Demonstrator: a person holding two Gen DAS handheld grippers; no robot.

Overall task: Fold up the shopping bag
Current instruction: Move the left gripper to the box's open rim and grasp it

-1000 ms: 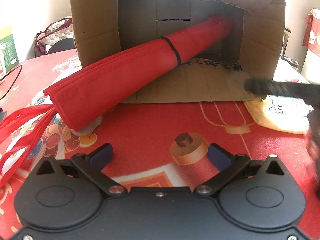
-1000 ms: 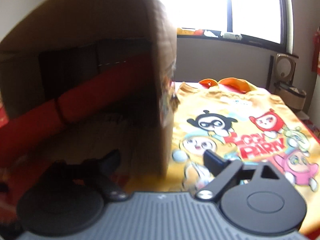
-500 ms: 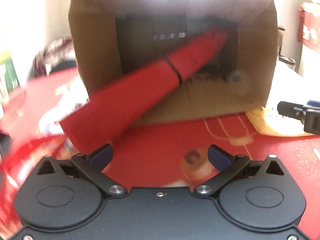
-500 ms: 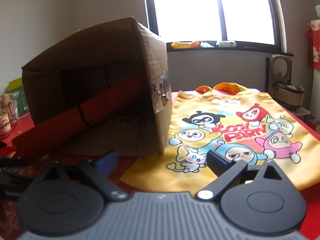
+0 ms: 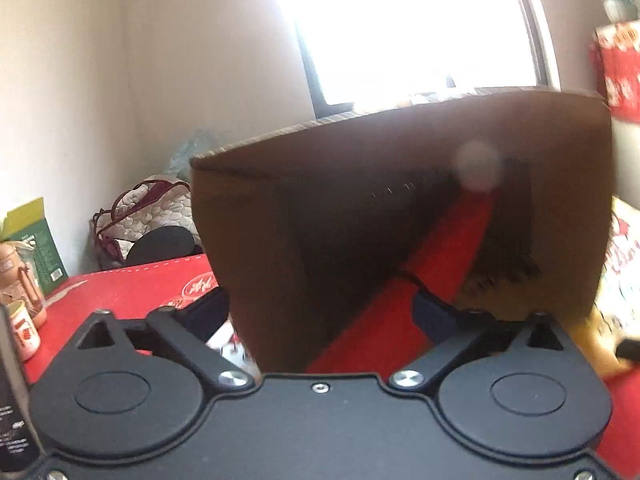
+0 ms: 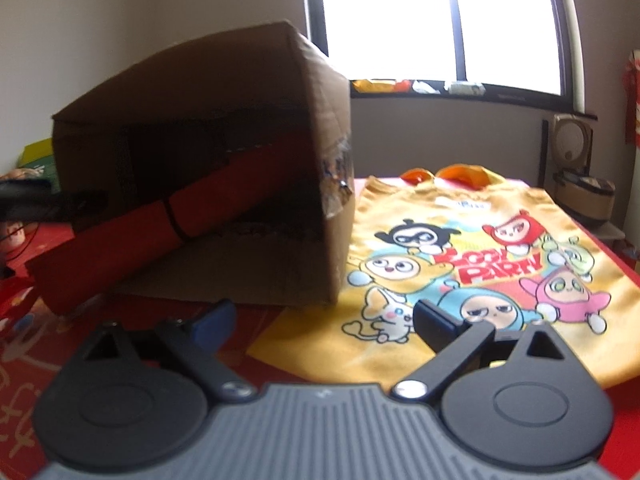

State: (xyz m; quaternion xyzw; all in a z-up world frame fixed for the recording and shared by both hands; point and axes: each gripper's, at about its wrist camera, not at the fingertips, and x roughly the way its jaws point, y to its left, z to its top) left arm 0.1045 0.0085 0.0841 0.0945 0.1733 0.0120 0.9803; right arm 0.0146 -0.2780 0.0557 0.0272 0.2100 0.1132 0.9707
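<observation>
The yellow cartoon-print shopping bag (image 6: 480, 264) lies flat on the red tablecloth, to the right of a cardboard box (image 6: 200, 96) that lies on its side. A rolled red bag (image 6: 140, 224) with a black band sticks out of the box's mouth. My right gripper (image 6: 326, 320) is open and holds nothing; its right finger hangs over the yellow bag's near-left corner. My left gripper (image 5: 320, 314) is close to the box (image 5: 360, 160). Its jaws are closing, and the box's left wall and the red roll (image 5: 452, 236) show between the fingers, untouched. A strip of the yellow bag (image 5: 624, 264) shows at the right edge.
A quilted bag (image 5: 148, 208), a green carton (image 5: 36, 240) and a small jar (image 5: 24, 332) stand at the table's far left. A rice cooker (image 6: 580, 196) sits beyond the table's right side. Bright window behind the box.
My left gripper has risen and closed in on the box, which now fills its view, and its fingers stand slightly narrower. My right gripper drew back from the box, then held still.
</observation>
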